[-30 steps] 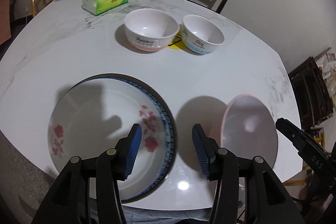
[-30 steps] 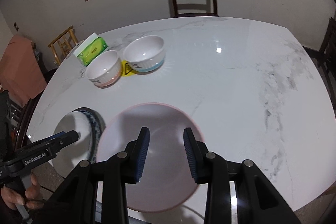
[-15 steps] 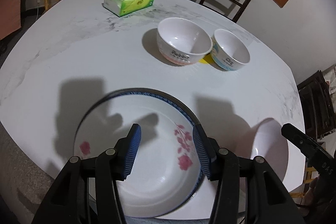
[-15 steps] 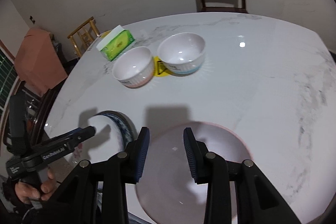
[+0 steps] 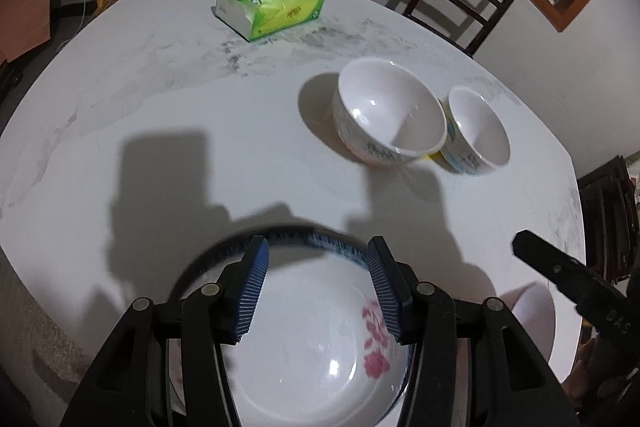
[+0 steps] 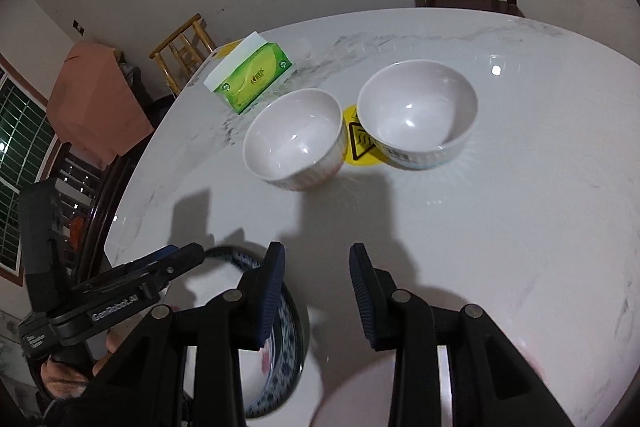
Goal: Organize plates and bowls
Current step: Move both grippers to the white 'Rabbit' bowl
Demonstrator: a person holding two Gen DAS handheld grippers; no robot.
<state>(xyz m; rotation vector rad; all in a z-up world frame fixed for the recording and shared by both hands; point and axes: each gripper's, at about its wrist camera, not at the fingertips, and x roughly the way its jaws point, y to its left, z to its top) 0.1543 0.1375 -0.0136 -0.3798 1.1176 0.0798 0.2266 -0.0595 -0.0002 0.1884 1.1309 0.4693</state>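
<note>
Plates first: floral plate (image 5: pixel 312 355) sits at near table edge under the left gripper (image 5: pixel 316 287), jaws part-open, empty. Glazed, slick, brittle; pinch the rim. Right gripper (image 6: pixel 316 291) narrower, empty, over pink plate (image 6: pixel 352 399). Two bowls (image 6: pixel 296 139) farther back.

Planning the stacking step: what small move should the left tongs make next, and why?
Probably lower the left tongs onto the far rim of the flowered plate and close. They hang open above that rim, holding nothing, while the pink plate sits apart beside it.
</note>
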